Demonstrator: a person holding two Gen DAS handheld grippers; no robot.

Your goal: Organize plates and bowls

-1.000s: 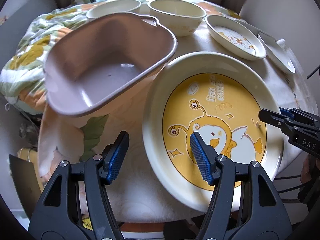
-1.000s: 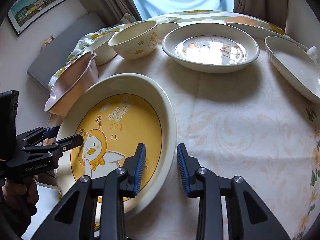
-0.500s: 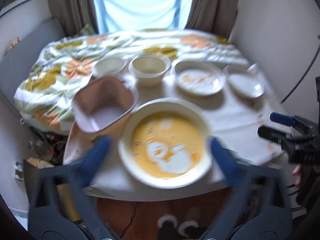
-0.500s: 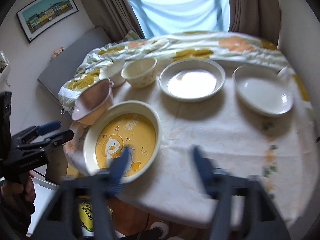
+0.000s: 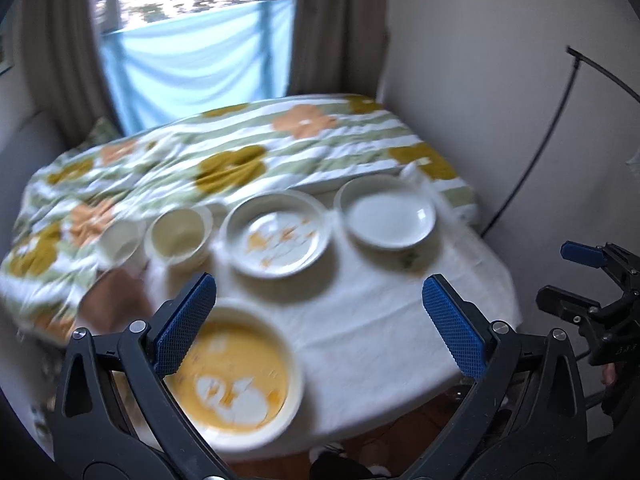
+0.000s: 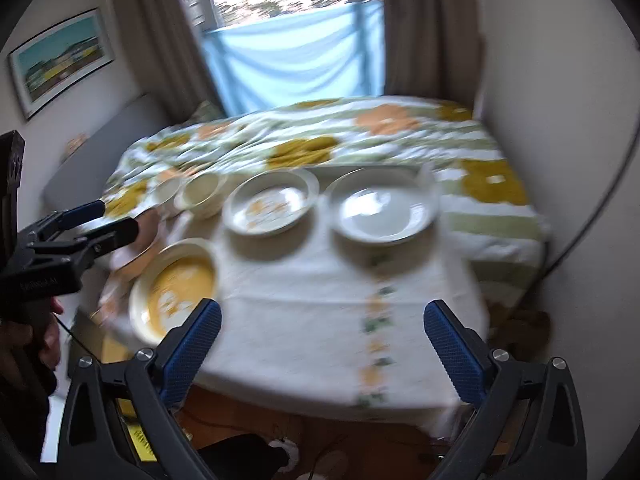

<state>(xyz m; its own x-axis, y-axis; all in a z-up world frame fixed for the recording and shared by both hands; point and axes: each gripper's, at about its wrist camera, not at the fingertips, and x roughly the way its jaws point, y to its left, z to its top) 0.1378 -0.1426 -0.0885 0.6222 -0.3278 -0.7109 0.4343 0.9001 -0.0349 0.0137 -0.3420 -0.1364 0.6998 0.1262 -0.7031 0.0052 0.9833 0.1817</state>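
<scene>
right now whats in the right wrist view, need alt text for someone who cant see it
The open right gripper hangs above the near edge of a table with a yellow cartoon plate, a patterned plate, a plain white plate and a cream bowl. The left gripper shows at left. The image is motion-blurred.

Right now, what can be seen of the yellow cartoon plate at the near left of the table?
The yellow cartoon plate is round and deep-rimmed, cream outside with a yellow centre bearing a white cartoon figure, blurred by motion. It looks glazed, like ceramic or melamine. It lies flat and upright on the white tablecloth near the table's front-left edge, empty, with a pinkish dish close by at its far left. Neither gripper touches it.
</scene>
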